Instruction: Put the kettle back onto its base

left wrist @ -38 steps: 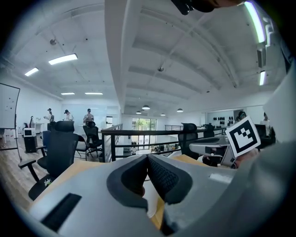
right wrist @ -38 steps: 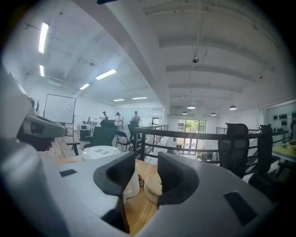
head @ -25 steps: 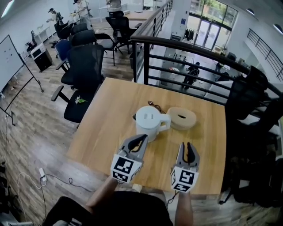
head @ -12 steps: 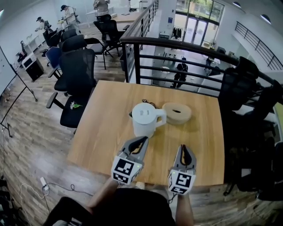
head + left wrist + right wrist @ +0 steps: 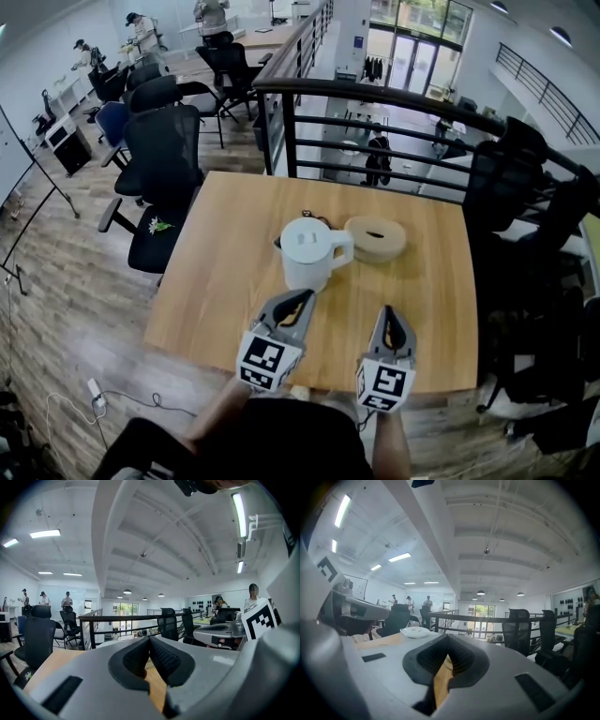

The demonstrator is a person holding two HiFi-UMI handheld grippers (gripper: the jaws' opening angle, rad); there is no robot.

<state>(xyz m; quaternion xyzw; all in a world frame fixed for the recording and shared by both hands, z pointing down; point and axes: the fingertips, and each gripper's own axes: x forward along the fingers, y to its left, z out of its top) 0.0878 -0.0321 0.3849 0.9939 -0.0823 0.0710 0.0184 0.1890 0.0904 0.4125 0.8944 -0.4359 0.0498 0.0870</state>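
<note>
**Kettle off its base; both grippers empty**

We find the white kettle [image 5: 307,251] upright on the desk [image 5: 225,281], just left of the round tan base [image 5: 377,238], with its handle turned toward the base. The left gripper [image 5: 303,297] sits directly in front of the kettle, close to its near side, with its jaws pressed together on nothing. The right gripper [image 5: 390,316] is further right, nearer us than the base and apart from it. Its jaws have just been closing and now meet, empty.
</note>
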